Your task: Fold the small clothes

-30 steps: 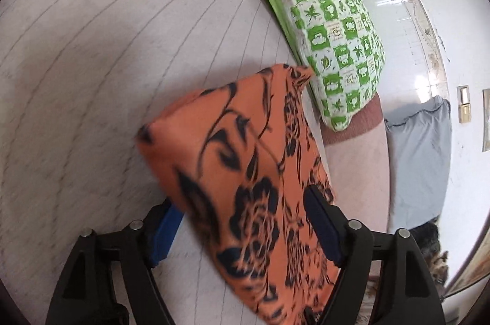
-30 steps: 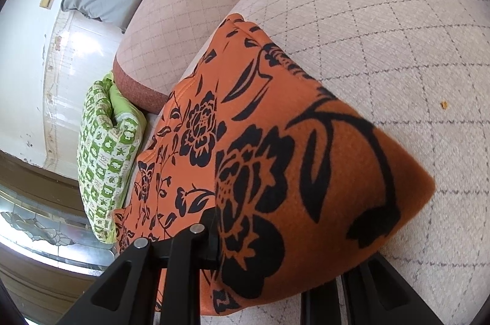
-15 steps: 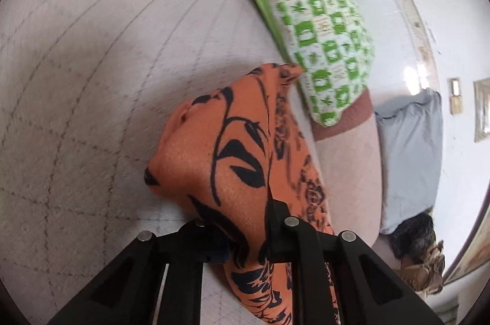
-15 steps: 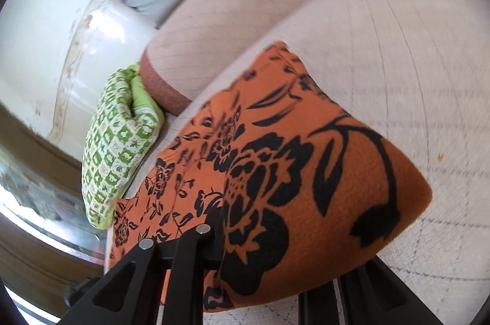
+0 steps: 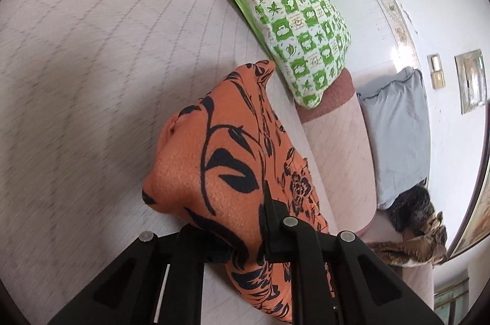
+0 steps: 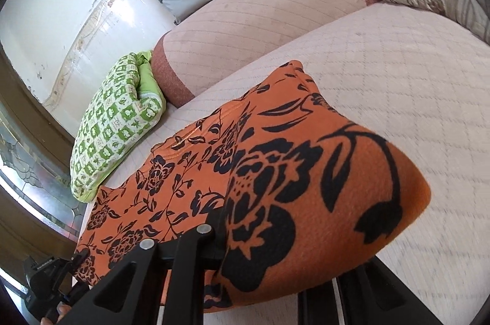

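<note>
A pale quilted sofa seat (image 5: pixel 92 64) carries an orange cloth with black flower print (image 6: pixel 275 178), lifted at its near edge. The left gripper (image 5: pixel 245 248) and right gripper (image 6: pixel 275 263) each pinch a corner of it.

Both wrist cams close, angled down over quilted bed (image 5: pixel 92 80); shared: orange garment (image 5: pixel 214 165), green pillow (image 6: pixel 113 122).

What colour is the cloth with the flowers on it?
The cloth is orange with black flowers and leaves. It shows best in the right wrist view.
</note>
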### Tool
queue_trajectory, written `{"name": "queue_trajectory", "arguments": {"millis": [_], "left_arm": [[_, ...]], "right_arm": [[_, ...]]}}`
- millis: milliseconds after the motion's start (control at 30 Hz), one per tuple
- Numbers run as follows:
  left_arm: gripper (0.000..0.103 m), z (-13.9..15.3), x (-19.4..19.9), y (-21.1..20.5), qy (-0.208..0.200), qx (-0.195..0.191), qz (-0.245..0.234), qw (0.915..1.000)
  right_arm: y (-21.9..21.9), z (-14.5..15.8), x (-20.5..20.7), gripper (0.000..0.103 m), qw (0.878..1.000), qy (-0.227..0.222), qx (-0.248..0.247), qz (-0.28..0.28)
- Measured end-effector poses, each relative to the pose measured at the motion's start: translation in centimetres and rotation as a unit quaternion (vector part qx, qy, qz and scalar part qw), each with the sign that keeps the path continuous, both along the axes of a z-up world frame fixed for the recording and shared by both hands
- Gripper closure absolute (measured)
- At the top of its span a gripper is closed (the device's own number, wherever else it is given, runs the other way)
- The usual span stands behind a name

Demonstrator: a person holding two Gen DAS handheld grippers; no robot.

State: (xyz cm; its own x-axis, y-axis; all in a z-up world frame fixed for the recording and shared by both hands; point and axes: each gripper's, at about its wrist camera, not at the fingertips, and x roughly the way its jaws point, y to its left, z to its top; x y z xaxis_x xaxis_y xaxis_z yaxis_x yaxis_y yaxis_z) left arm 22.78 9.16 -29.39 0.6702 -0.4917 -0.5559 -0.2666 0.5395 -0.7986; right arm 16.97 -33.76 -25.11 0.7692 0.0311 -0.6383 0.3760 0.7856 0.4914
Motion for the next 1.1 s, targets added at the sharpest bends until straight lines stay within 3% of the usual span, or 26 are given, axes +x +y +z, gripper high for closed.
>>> {"name": "queue_trajectory", "arguments": {"millis": [67,133,167,267,333,367,400,500,567,633,700,800,1100], "left_arm": [[0.088,-0.4,-0.6,0.2,0.007,0.010,-0.007,0.9999],[0.085,-1.9,-0.5,0.6,0.035,0.006,-0.001,0.9994],[0.082,-3.0,-0.4,0.9,0.055,-0.011,0.005,0.9984],[0.077,-4.2,-0.6,1.8,0.071,-0.060,0.023,0.9954],[0.075,-3.4,-0.6,1.8,0.061,-0.045,0.019,0.9969],[0.075,-2.9,-0.6,1.8,0.053,-0.032,0.018,0.9979],[0.075,-2.7,-0.6,1.7,0.049,-0.026,0.017,0.9983],[0.077,-2.9,-0.3,1.5,0.050,-0.024,0.020,0.9982],[0.078,-3.1,-0.2,1.5,0.051,-0.021,0.024,0.9982],[0.081,-2.9,0.0,1.3,0.048,-0.008,0.022,0.9985],[0.083,-2.5,0.2,1.0,0.038,0.002,0.017,0.9991],[0.084,-1.9,0.6,0.9,0.022,0.011,0.006,0.9997],[0.084,-1.1,1.8,0.2,-0.010,0.042,-0.025,0.9988]], "right_arm": [[-0.2,-0.8,-1.1,0.085,1.000,0.016,0.015,-0.001],[-0.6,-2.5,-1.0,0.083,0.997,0.059,0.047,0.007],[-1.2,-3.9,-1.0,0.080,0.994,0.084,0.077,0.002],[-2.4,-4.6,-1.4,0.074,0.987,0.078,0.138,-0.011],[-2.2,-3.9,-1.9,0.057,0.985,0.094,0.142,-0.009],[-2.0,-3.7,-2.4,0.035,0.984,0.098,0.151,-0.001],[-1.7,-3.4,-2.9,0.031,0.980,0.109,0.169,0.009],[-1.1,-3.2,-4.1,0.031,0.958,0.154,0.238,0.033],[0.3,-2.5,-4.4,0.031,0.947,0.129,0.285,0.078],[2.1,-1.0,-3.9,0.034,0.955,0.105,0.256,0.111],[4.3,0.8,-2.7,0.068,0.971,0.076,0.183,0.136],[6.6,2.0,-0.4,0.079,0.987,0.062,0.074,0.130],[9.4,-0.7,5.9,0.079,0.987,0.085,0.052,0.124]]}}
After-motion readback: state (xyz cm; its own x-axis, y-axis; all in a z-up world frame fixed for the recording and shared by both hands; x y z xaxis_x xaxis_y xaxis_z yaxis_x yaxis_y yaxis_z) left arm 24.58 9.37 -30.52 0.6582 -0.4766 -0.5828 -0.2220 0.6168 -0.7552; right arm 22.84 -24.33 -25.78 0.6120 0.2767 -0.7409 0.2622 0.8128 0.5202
